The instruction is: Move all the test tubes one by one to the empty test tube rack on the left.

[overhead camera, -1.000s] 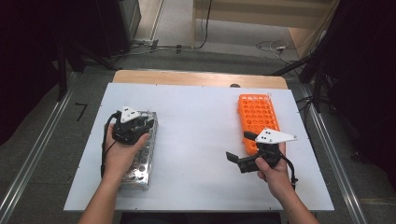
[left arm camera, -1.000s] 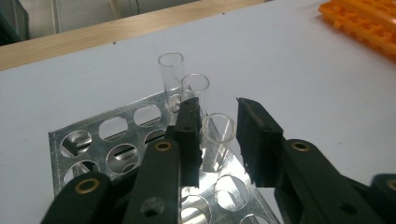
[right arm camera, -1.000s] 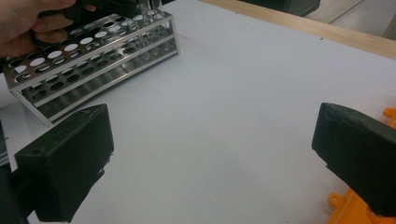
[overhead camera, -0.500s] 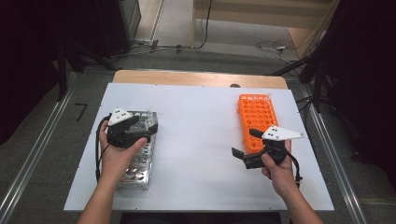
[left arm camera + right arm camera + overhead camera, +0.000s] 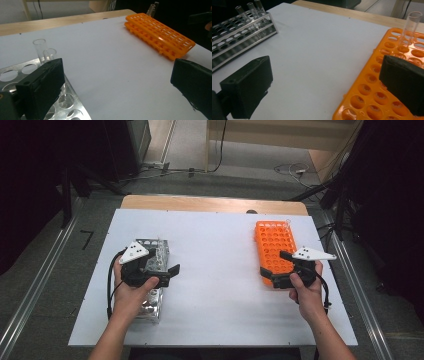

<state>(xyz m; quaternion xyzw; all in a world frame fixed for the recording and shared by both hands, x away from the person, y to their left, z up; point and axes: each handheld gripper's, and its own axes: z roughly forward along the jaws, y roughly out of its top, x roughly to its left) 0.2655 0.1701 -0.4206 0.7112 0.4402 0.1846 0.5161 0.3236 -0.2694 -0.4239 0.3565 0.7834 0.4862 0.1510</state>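
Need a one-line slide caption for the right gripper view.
Open right gripper hovers at the edge of the orange plastic tube rack holding one clear glass test tube; metal wire rack with tubes stands opposite.

A white worktop [image 5: 215,270] carries everything, with a strip of bare wood [image 5: 210,203] showing along its far edge. On its left side lies a metal test-tube rack [image 5: 156,265], its long side running away from the person, with a few clear glass tubes [image 5: 40,47] standing in its far holes. Well apart on the right lies an orange plastic test-tube rack [image 5: 274,245], also lengthwise, with one clear tube [image 5: 410,25] upright near its far end.
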